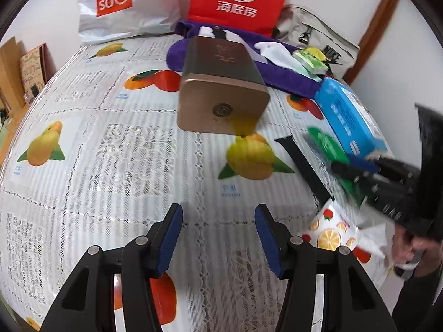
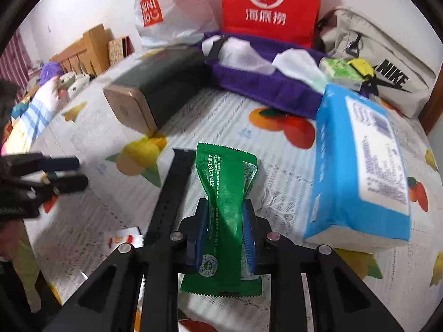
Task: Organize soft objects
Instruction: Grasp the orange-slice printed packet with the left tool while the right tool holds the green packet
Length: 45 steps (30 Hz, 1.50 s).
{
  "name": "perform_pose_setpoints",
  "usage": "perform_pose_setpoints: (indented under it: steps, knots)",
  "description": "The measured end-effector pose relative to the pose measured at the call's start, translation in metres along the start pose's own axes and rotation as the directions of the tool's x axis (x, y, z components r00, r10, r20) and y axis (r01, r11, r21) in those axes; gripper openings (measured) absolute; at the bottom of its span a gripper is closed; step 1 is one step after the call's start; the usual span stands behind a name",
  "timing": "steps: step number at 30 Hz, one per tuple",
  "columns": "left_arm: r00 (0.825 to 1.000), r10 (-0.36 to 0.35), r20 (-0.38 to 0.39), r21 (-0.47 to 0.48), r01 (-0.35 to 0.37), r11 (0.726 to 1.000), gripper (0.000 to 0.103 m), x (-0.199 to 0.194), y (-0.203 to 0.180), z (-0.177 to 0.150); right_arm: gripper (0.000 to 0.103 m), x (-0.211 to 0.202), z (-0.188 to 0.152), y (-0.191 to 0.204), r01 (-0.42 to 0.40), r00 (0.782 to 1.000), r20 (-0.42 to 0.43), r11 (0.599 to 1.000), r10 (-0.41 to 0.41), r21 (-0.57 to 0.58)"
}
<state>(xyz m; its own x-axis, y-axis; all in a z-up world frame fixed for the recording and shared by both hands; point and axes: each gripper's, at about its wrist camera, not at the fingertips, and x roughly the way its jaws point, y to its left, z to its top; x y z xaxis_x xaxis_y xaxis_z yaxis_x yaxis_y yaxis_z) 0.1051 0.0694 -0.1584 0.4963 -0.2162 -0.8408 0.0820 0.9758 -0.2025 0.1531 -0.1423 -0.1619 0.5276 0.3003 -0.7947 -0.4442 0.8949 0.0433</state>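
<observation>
My right gripper (image 2: 224, 215) is shut on a green wipes packet (image 2: 225, 177), its blue pads pinching the packet's middle so that it bulges above and below. The same packet (image 1: 329, 144) shows blurred in the left wrist view, with the right gripper (image 1: 357, 170) on it at the right edge. My left gripper (image 1: 218, 221) stands open over bare tablecloth, nothing between its pads. It also appears at the left edge of the right wrist view (image 2: 70, 173). A blue tissue pack (image 2: 360, 166) lies right of the green packet. A purple towel (image 2: 265, 83) lies behind.
A bronze tin (image 1: 221, 94) lies on its side mid-table. A black strap (image 2: 169, 193) lies left of the green packet, with an orange-print packet (image 1: 332, 229) near it. A red bag (image 2: 271, 8), a Miniso bag (image 1: 124, 2) and a Nike pouch (image 2: 382, 69) line the back wall.
</observation>
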Motion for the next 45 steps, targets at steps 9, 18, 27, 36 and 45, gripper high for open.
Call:
perform_pose_setpoints:
  steps: [9, 18, 27, 36, 45]
  knots:
    - [0.995, -0.101, -0.003, 0.090, 0.101, 0.991, 0.067, 0.003, -0.025, -0.013, 0.024, -0.050, -0.014, -0.009, 0.053, 0.995, 0.083, 0.998, -0.056, 0.041]
    - [0.990, -0.137, -0.026, 0.233, 0.139, 0.962, 0.081, 0.004, -0.055, -0.024, 0.024, -0.081, -0.059, -0.029, 0.072, 0.992, 0.093, 0.988, -0.085, 0.137]
    - [0.981, -0.192, -0.022, 0.305, 0.189, 0.933, 0.081, 0.006, -0.072, -0.028, 0.024, -0.072, -0.100, -0.064, 0.140, 0.988, 0.029, 0.964, -0.150, 0.228]
    - [0.984, -0.176, -0.011, 0.434, 0.164, 0.886, 0.089, 0.014, -0.095, -0.030, 0.030, -0.059, -0.113, -0.073, 0.092, 0.991, 0.064, 0.956, -0.114, 0.278]
    - [0.994, -0.110, -0.011, 0.502, 0.101, 0.859, 0.089, 0.015, -0.103, -0.032, 0.031, -0.057, -0.114, -0.072, 0.088, 0.988, 0.100, 0.959, -0.118, 0.268]
